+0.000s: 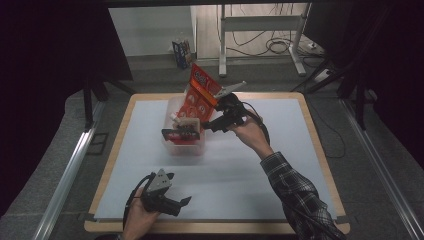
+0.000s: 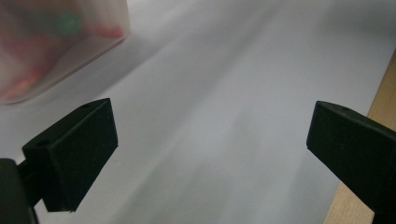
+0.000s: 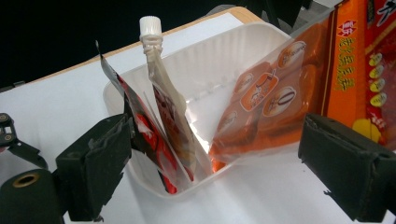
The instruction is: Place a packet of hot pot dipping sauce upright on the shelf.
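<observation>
Risk of tipping: my right gripper (image 3: 210, 168) sits close over the white tub (image 3: 261, 42), and the orange snack bag (image 3: 285, 98) leans out over the tub's rim at about 2 o'clock in the right gripper view. I judge that a careless sideways sweep could drag that bag out or tilt the light tub.
Risk of snagging: the red pouch (image 3: 149, 135) touches the inner face of the jaw at my 9 o'clock. If I pull away with it caught, I think it could lift out.
Risk to the spout pouch: the spouted pouch (image 3: 163, 88) stands upright with its white cap at 12 o'clock, propped between the other packs. A knock to a neighbour could topple it.
Right jaws: apart, wide, with nothing pressed between the pads.
Tub against right jaws: the tub lies ahead of and between the two jaws, its near rim low in the gap.
High view: the right gripper (image 1: 187, 134) hovers at the tub (image 1: 170, 107) near the table's centre, with the orange bag sticking up towards 1 o'clock.
Left jaws: my left gripper (image 2: 210, 140) is apart and empty over the bare white table (image 2: 224, 93).
Tub against left jaws: blurred, far off at 10 o'clock (image 2: 56, 51).
</observation>
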Available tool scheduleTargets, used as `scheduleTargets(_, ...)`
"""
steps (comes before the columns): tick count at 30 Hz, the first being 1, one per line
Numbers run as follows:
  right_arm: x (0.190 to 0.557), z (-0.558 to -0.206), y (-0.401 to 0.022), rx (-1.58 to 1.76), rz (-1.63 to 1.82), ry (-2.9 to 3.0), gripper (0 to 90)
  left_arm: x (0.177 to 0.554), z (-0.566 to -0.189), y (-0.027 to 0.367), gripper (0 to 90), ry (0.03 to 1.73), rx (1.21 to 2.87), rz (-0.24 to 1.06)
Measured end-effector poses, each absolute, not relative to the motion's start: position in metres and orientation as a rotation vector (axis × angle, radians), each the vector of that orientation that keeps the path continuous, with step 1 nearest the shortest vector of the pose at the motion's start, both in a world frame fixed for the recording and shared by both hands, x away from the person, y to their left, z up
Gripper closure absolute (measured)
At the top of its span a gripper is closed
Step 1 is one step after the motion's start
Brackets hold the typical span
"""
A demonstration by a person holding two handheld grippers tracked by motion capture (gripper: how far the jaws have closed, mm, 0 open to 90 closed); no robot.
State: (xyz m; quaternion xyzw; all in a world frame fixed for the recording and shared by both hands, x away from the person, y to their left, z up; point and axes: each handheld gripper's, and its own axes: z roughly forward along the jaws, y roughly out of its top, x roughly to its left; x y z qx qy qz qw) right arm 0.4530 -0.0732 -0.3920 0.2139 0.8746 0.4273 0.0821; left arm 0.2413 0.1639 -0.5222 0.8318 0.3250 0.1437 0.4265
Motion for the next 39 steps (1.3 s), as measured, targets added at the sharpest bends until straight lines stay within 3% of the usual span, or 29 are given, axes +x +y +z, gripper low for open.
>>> scheduleTargets(39,0.413,-0.417,-0.102,0.657,1.289,2.632,0.0,0.240,-0.523,0.161,1.1,0.794,2.093,0.360)
